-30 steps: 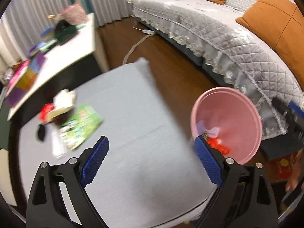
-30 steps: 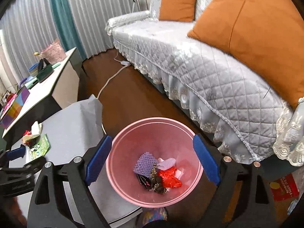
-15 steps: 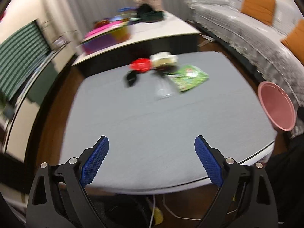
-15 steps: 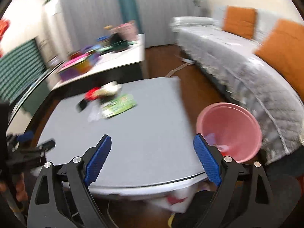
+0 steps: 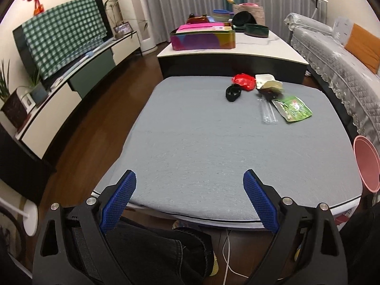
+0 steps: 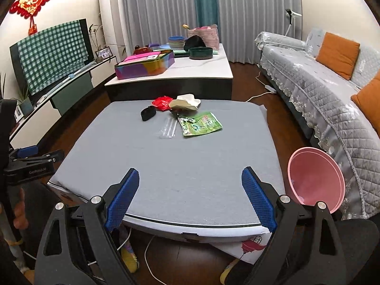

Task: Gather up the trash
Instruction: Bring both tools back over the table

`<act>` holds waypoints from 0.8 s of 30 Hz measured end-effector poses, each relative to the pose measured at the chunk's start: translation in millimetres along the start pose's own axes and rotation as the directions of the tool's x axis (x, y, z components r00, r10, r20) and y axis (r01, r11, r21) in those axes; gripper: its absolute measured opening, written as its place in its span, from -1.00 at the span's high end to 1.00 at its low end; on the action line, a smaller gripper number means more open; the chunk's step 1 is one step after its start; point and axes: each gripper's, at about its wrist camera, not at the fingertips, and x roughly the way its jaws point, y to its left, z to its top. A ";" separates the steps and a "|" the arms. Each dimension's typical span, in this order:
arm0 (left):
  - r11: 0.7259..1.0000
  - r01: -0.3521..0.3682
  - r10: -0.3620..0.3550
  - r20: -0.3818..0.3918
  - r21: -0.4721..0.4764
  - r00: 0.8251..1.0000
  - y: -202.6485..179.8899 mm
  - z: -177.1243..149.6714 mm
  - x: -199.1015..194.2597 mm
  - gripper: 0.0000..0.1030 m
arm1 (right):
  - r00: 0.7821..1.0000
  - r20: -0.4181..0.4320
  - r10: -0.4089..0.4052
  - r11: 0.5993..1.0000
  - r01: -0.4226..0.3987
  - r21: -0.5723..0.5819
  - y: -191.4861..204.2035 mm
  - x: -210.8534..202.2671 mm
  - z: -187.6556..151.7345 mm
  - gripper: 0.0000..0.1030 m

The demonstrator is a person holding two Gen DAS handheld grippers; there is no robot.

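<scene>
Left gripper (image 5: 189, 198): jaws spread wide, nothing between the blue pads, poised over the near edge of the grey worktop (image 5: 213, 154).

Right gripper (image 6: 190, 197): jaws likewise released and empty, over the same near edge.

Trash, a cluster at the far side of the worktop, well ahead of both grippers and slightly to the right of the left one:
- Green snack packet (image 6: 199, 123): flat, glossy, printed with a panda and white lettering; nearest item of the cluster.
- Clear plastic wrapper (image 6: 168, 129): long, transparent, lying just left of the green packet.
- Black item (image 6: 148, 113): small, dark, rounded; left end of the group.
- Red wrapper (image 6: 162, 102): crumpled, shiny, behind the black item.
- Cream paper container (image 6: 186, 102): crushed, pale, touching the red wrapper, farthest back.

Pink bin (image 6: 315, 180): round plastic basin, tilted, on the floor beside the worktop's right edge, just to the right of the right gripper; contents cannot be made out.
</scene>
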 end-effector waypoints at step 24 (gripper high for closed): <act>0.999 -0.030 0.031 -0.050 0.028 0.998 -19.2 46.9 42.8 -0.72 | 0.999 -0.046 -0.016 0.999 0.018 0.047 -35.6 66.9 24.7 -0.66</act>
